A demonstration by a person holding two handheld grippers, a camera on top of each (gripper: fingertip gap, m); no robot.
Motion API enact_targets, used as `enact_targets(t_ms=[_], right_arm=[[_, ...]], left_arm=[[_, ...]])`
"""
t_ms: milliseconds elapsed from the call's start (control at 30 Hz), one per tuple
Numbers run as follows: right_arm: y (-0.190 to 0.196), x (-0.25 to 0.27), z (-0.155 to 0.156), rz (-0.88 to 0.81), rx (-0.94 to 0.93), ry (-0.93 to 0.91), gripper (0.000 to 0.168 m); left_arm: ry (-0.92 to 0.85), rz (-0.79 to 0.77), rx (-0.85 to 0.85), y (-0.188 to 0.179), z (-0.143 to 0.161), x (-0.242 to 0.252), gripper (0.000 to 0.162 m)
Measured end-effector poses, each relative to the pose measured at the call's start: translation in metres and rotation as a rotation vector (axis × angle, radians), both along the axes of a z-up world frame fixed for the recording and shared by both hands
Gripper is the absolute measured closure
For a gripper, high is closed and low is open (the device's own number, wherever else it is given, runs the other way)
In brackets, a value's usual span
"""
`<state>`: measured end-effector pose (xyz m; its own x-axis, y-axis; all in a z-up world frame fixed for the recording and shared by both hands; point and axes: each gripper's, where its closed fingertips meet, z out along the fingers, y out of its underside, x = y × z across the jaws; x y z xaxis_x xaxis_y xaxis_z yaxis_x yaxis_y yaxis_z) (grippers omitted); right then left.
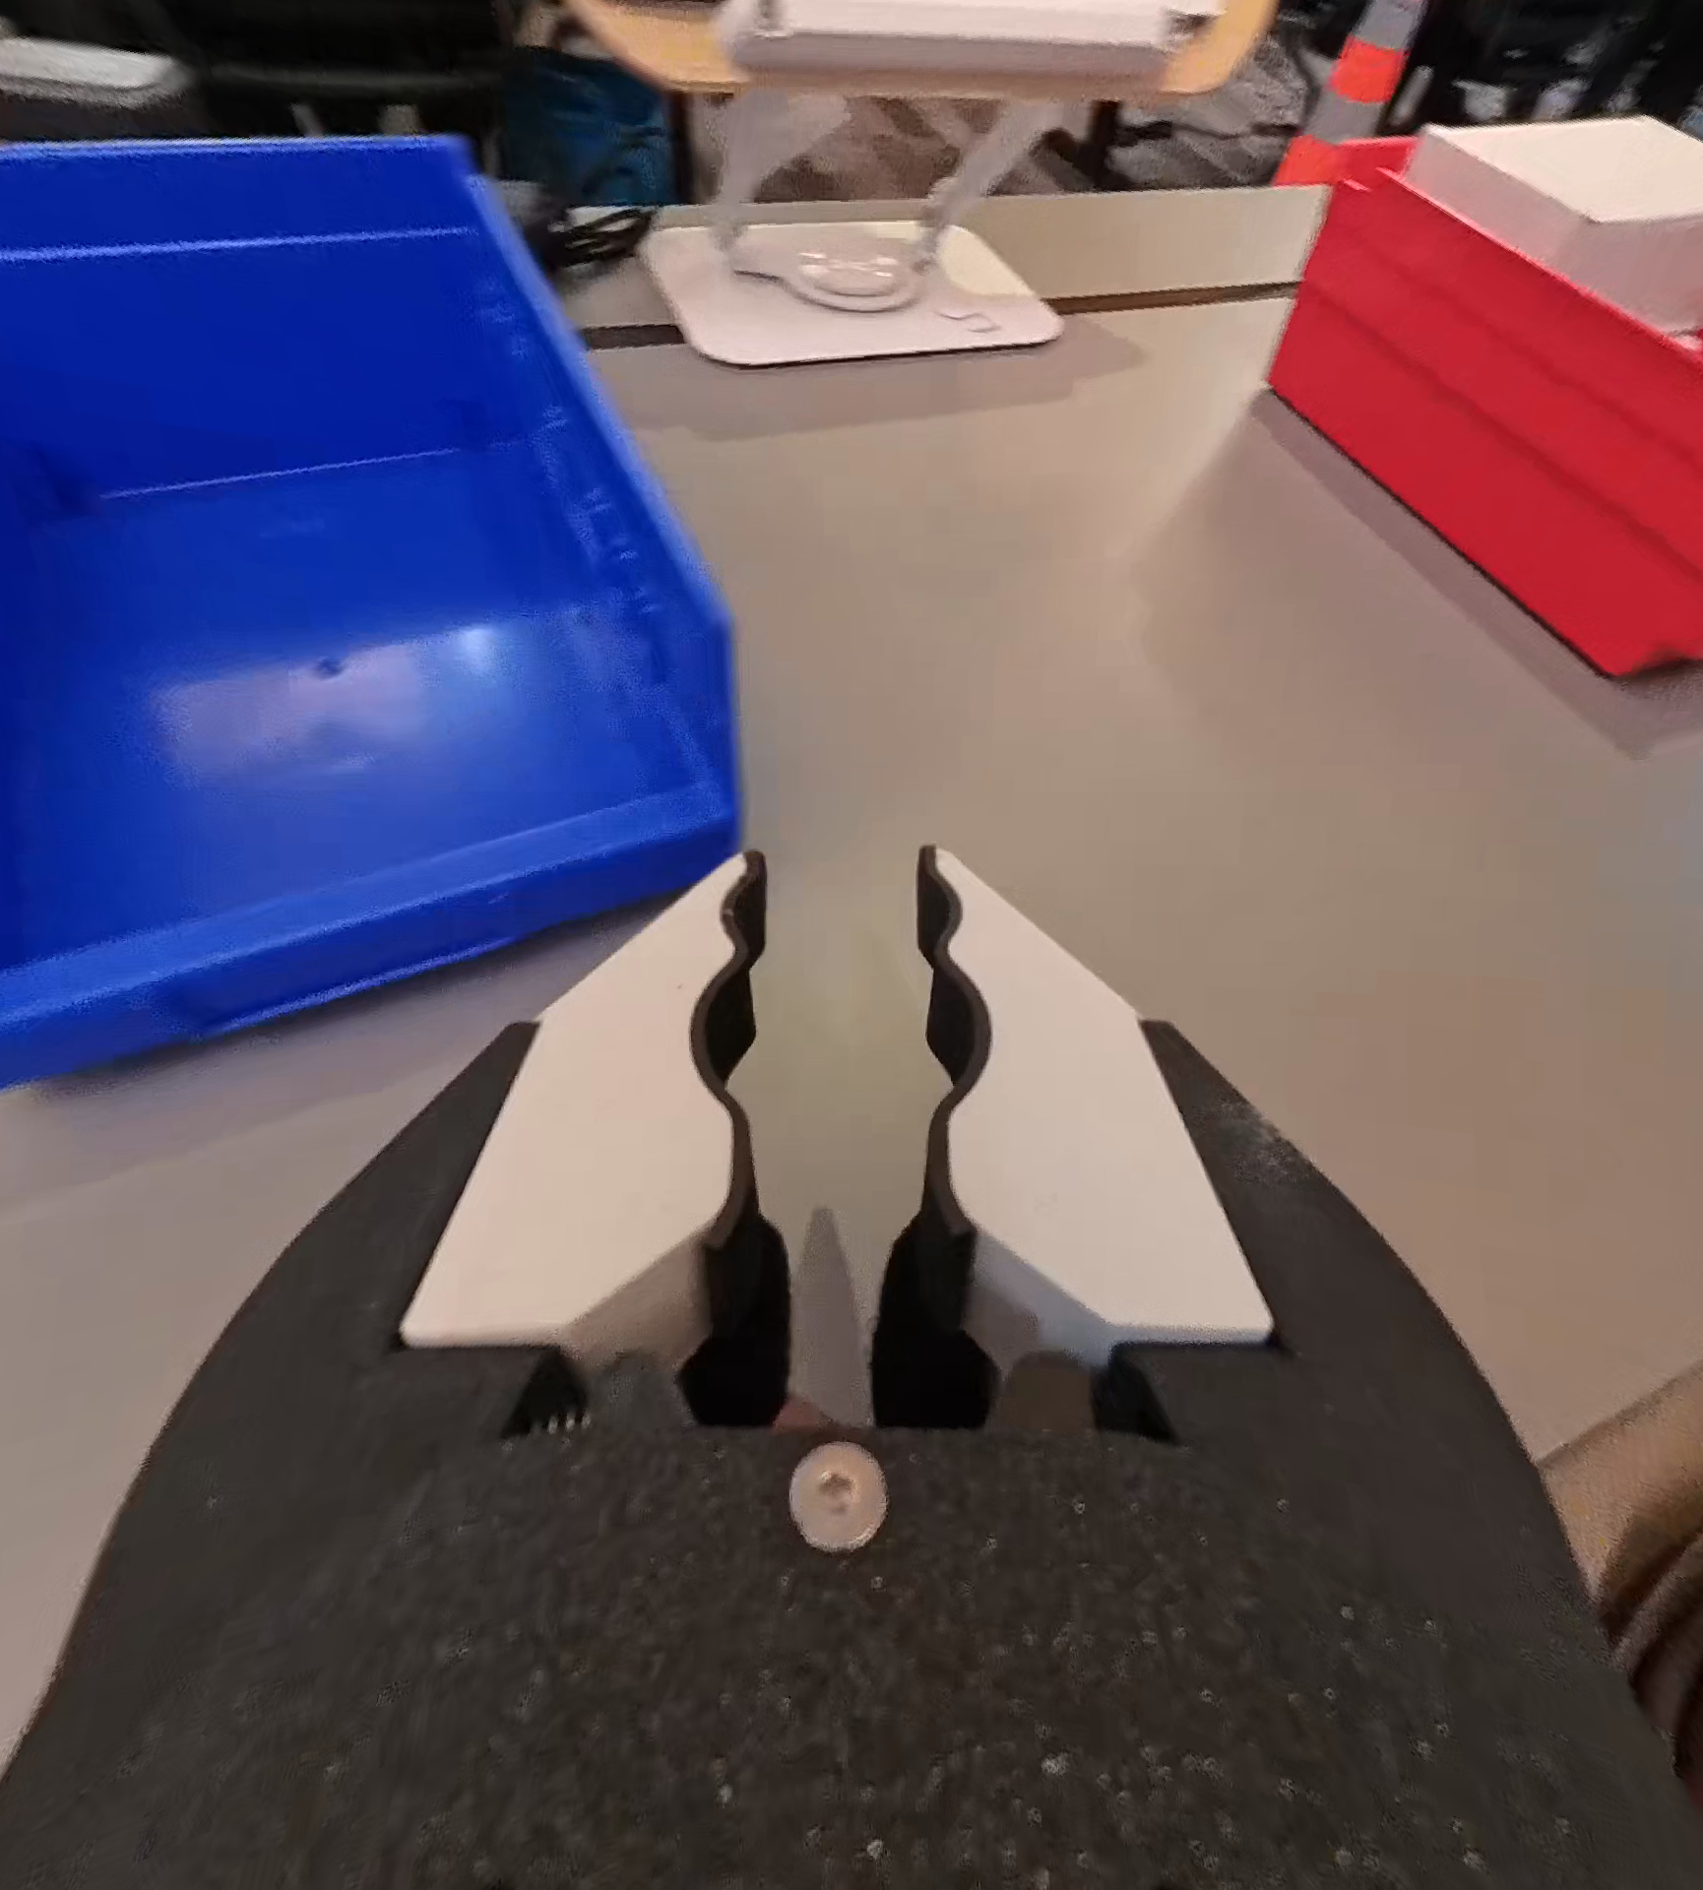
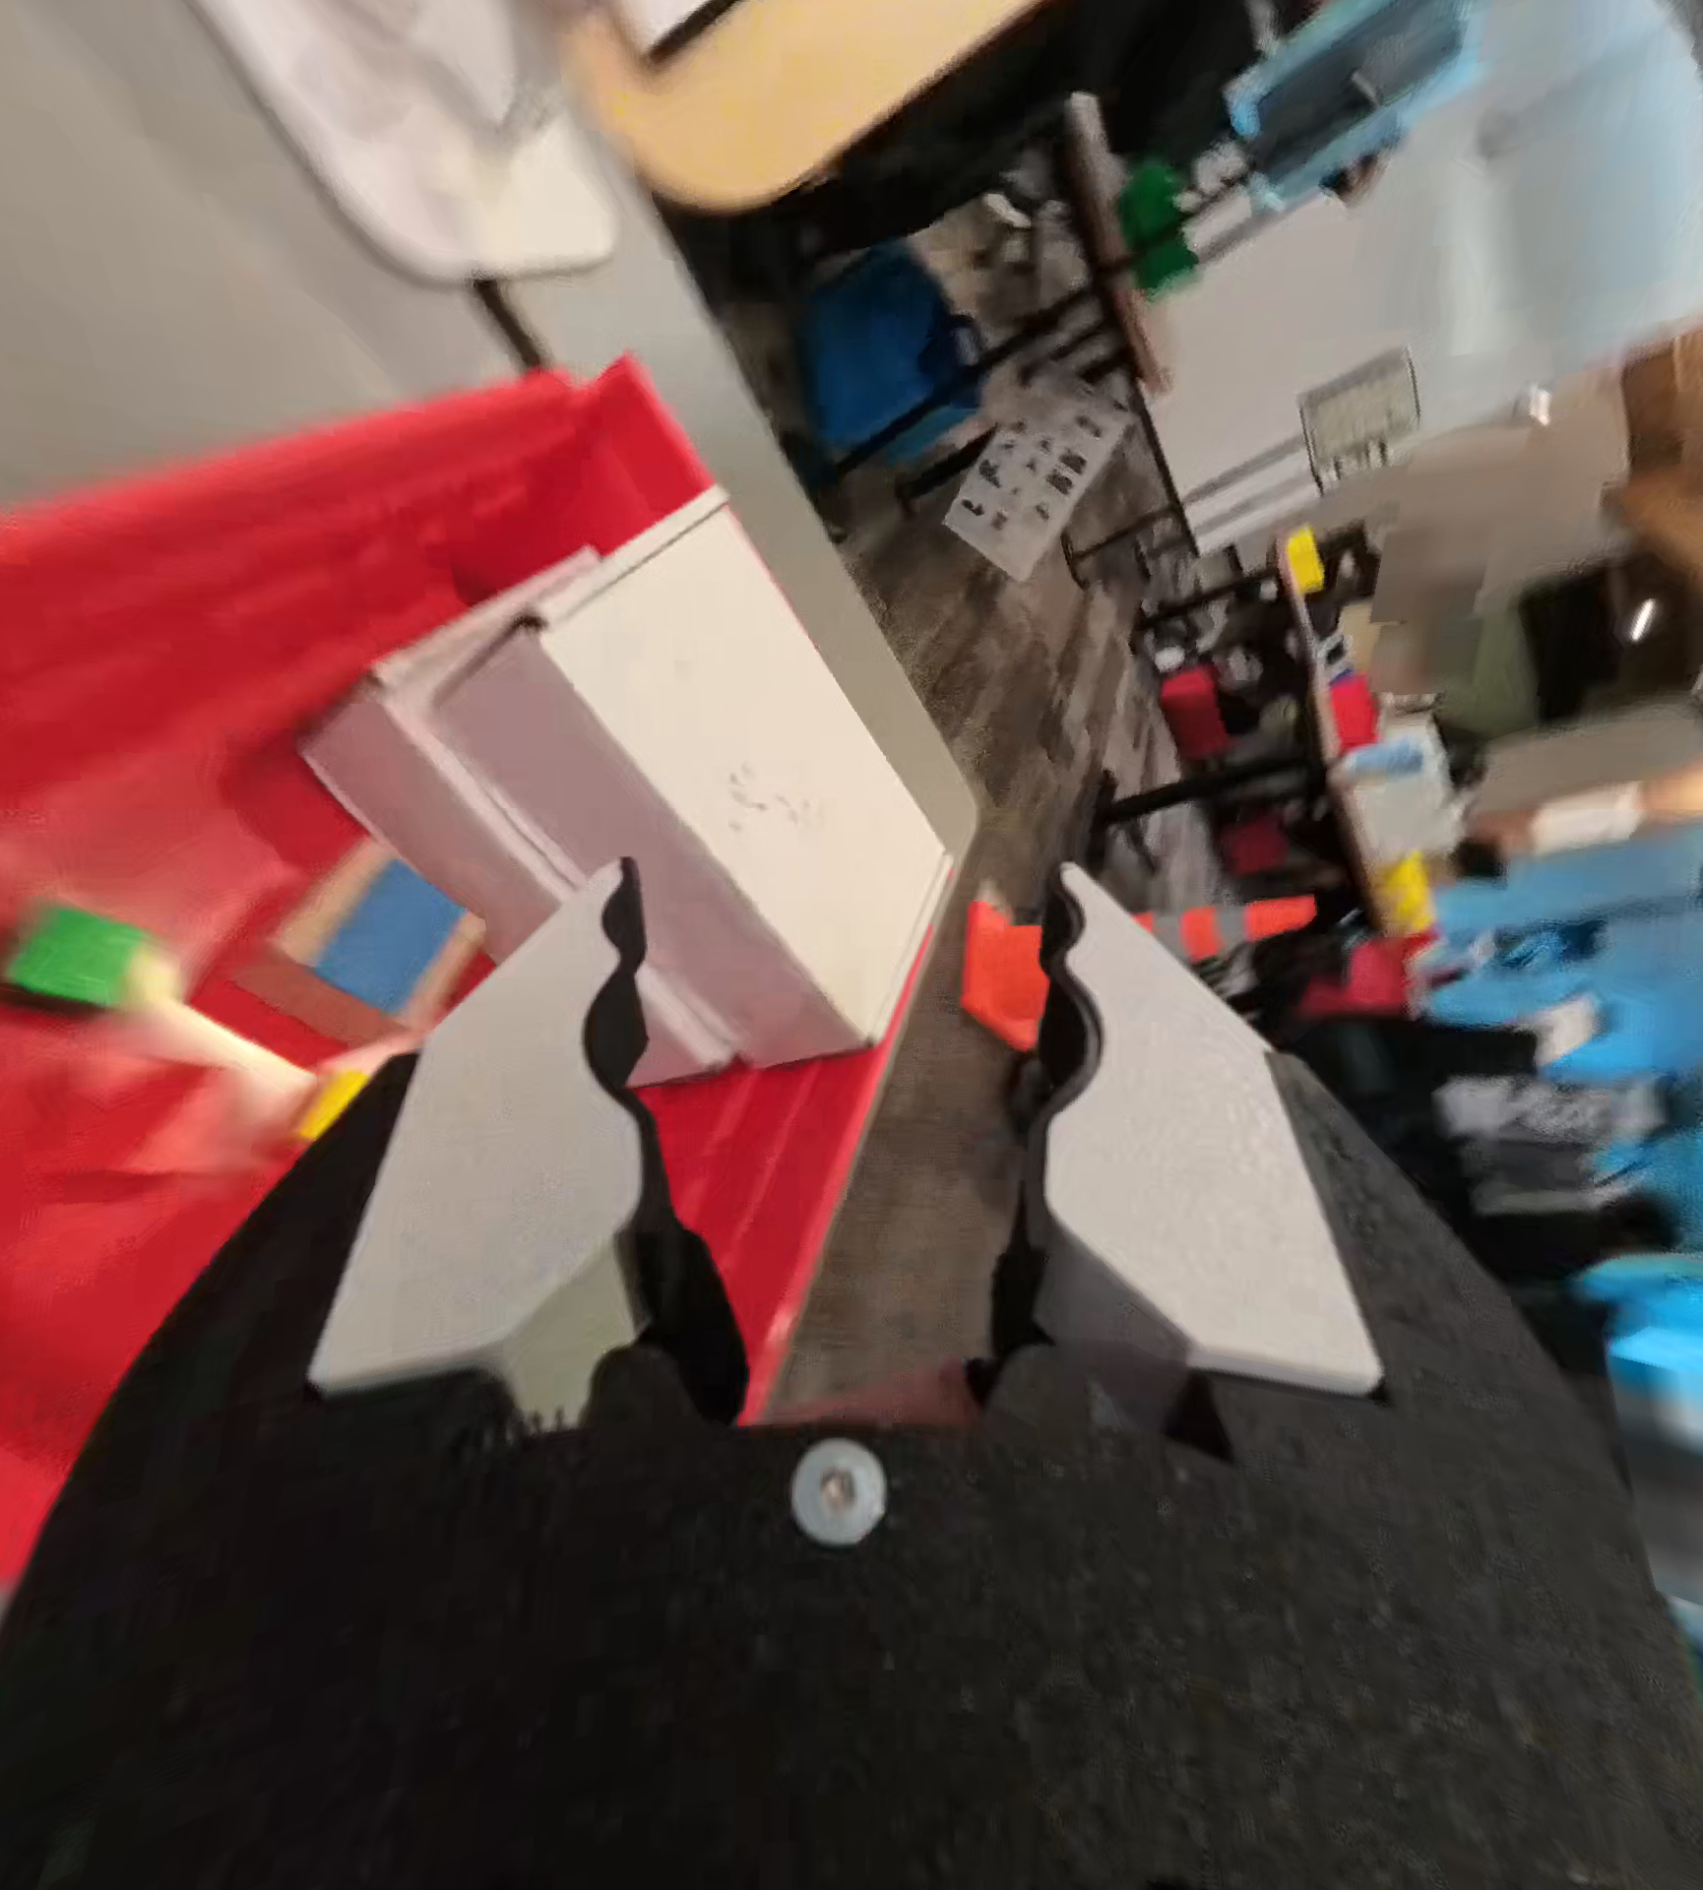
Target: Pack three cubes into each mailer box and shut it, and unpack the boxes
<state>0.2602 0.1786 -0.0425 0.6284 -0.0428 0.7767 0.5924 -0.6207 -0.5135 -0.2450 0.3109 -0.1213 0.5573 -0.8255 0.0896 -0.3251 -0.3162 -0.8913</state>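
In the left wrist view my left gripper (image 1: 839,869) is open and empty, low over the grey table (image 1: 1083,716). A blue bin (image 1: 264,573) with nothing in it stands to its left. A red bin (image 1: 1543,409) at the right holds a white mailer box (image 1: 1594,215). In the tilted, blurred right wrist view my right gripper (image 2: 842,890) is open and empty above the red bin (image 2: 111,665). Closed white mailer boxes (image 2: 684,777) stand in the bin just ahead of the fingertips. Coloured cubes lie beside them: a green one (image 2: 75,956), a blue one (image 2: 392,946), a yellow one (image 2: 331,1103).
A white stand base (image 1: 858,291) sits at the table's far edge. Beyond the table edge the right wrist view shows the floor, an orange cone (image 2: 1006,972) and cluttered shelves (image 2: 1338,716). A sleeve (image 1: 1696,1534) shows at the lower right. About 55 cm separates my left fingertips from my right.
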Motion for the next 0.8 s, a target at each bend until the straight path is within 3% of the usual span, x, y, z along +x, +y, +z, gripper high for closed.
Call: enact_targets(t_ms=[67, 133, 267, 367, 500, 600, 800], right_arm=[[-0.027, -0.027, 0.000, -0.086, 0.167, 0.267, 0.101], [-0.049, -0.061, -0.019, -0.136, 0.260, 0.516, 0.099], [-0.089, -0.111, -0.049, -0.254, 0.471, 0.746, 0.117], [-0.104, -0.119, -0.075, -0.331, 0.456, 0.762, 0.120], [-0.109, -0.103, -0.087, -0.391, 0.474, 0.823, 0.123], [-0.113, -0.093, -0.091, -0.406, 0.456, 0.819, 0.123], [-0.115, -0.089, -0.100, -0.432, 0.446, 0.851, 0.122]], left_arm=[[0.001, 0.084, -0.014, 0.010, -0.002, -0.030, 0.135], [0.024, 0.164, -0.029, 0.014, -0.007, -0.062, 0.135], [0.130, 0.289, 0.095, 0.024, -0.011, -0.109, 0.135], [0.117, 0.287, 0.108, 0.031, -0.010, -0.107, 0.133], [0.192, 0.275, 0.076, 0.036, -0.030, -0.106, 0.127], [0.154, 0.309, 0.054, 0.044, -0.026, -0.111, 0.120], [0.149, 0.343, -0.017, 0.054, -0.035, -0.119, 0.121]])
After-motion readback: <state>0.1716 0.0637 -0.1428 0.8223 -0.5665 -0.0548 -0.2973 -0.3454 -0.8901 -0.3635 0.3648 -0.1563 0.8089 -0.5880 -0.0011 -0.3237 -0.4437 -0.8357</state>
